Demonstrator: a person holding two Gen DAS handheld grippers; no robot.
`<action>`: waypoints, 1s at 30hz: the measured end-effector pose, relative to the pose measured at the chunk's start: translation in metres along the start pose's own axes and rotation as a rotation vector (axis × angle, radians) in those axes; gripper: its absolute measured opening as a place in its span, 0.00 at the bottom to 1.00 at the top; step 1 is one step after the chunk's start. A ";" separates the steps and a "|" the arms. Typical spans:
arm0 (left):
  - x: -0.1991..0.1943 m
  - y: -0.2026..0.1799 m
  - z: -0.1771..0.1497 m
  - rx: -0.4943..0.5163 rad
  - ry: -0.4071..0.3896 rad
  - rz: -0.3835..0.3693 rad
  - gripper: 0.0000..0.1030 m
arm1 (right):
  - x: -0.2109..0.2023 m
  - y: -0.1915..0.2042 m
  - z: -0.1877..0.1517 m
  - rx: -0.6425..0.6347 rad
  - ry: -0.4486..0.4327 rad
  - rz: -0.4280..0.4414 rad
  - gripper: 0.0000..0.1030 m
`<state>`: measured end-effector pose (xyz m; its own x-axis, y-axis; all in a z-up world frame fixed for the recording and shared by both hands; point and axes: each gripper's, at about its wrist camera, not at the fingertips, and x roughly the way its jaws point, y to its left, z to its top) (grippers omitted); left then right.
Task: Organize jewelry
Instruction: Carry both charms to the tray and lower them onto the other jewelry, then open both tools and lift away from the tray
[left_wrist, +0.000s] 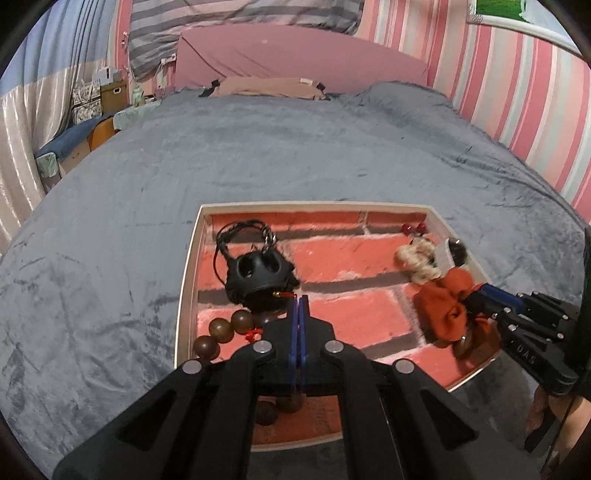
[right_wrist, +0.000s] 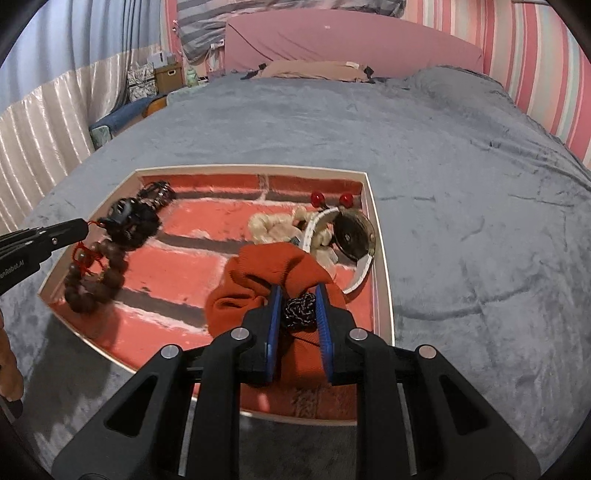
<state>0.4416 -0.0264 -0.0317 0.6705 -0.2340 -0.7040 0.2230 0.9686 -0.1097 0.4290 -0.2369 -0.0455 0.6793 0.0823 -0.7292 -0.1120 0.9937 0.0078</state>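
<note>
Left gripper (left_wrist: 300, 301), pressed together, seemingly pinches a red cord (left_wrist: 286, 294) at the tray's (left_wrist: 186, 273) left; its arms hide some beads (left_wrist: 221, 330). Right gripper (right_wrist: 298, 295) pinches a braided cord (right_wrist: 300, 312) over the orange scrunchie (right_wrist: 273, 271), near right.

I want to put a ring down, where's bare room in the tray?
The middle of the tray is bare, between the wooden beads and the orange cloth. The right side is crowded with the cream scrunchie and round mirror.

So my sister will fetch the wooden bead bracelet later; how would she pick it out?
On the grey bed lies a shallow tray with a brick-pattern lining. In its near left corner is the bead bracelet, beside a black charm: the only loop of big brown wooden beads, tied with red cord.
</note>
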 end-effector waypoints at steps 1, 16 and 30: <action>0.003 0.001 -0.002 -0.003 0.007 0.002 0.01 | 0.001 0.000 -0.001 -0.003 0.002 -0.002 0.19; 0.003 0.025 -0.023 -0.062 0.065 0.040 0.03 | -0.006 -0.006 -0.015 0.007 -0.022 -0.016 0.64; -0.069 0.019 -0.040 -0.055 -0.034 0.074 0.69 | -0.097 -0.018 -0.033 0.053 -0.152 -0.017 0.92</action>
<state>0.3715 0.0116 -0.0133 0.7076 -0.1636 -0.6875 0.1332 0.9863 -0.0976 0.3414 -0.2655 0.0027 0.7830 0.0725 -0.6178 -0.0643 0.9973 0.0356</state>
